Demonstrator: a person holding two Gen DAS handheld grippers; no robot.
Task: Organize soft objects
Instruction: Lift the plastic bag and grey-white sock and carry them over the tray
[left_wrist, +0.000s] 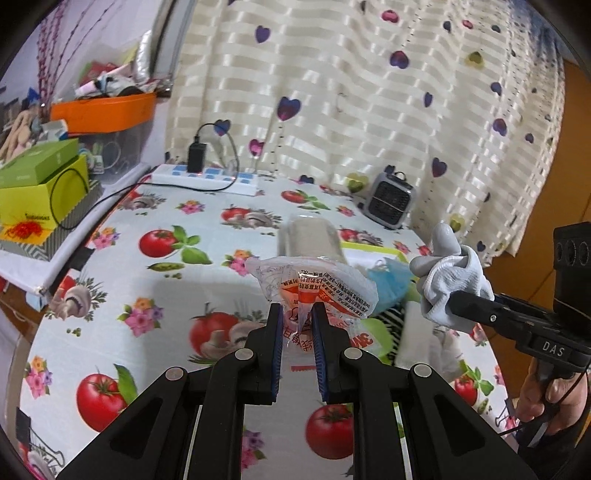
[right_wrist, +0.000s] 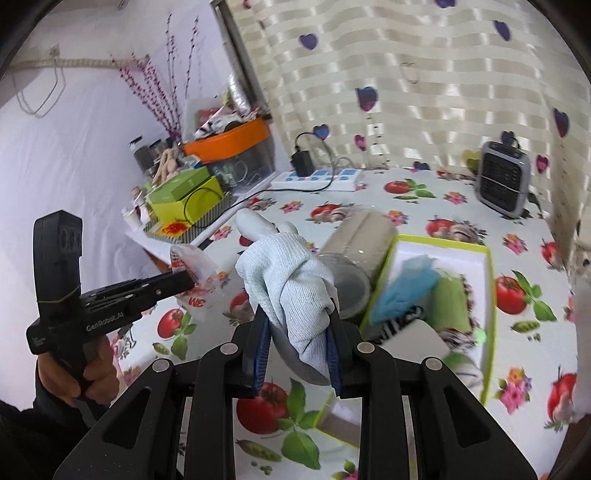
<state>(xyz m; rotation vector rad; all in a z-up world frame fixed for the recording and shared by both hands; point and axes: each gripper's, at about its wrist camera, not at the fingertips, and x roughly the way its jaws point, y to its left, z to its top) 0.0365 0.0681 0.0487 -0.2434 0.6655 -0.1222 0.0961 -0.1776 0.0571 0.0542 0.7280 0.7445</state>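
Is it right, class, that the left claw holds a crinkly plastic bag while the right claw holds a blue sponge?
Not quite. The left claw does hold the plastic bag, but the right claw holds a white glove, not a blue sponge, as the right wrist view shows.

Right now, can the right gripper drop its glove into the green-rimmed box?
Probably yes. The right gripper holds the glove above the table, and the green-rimmed box lies open-topped just to its right, nothing between, though already partly filled.
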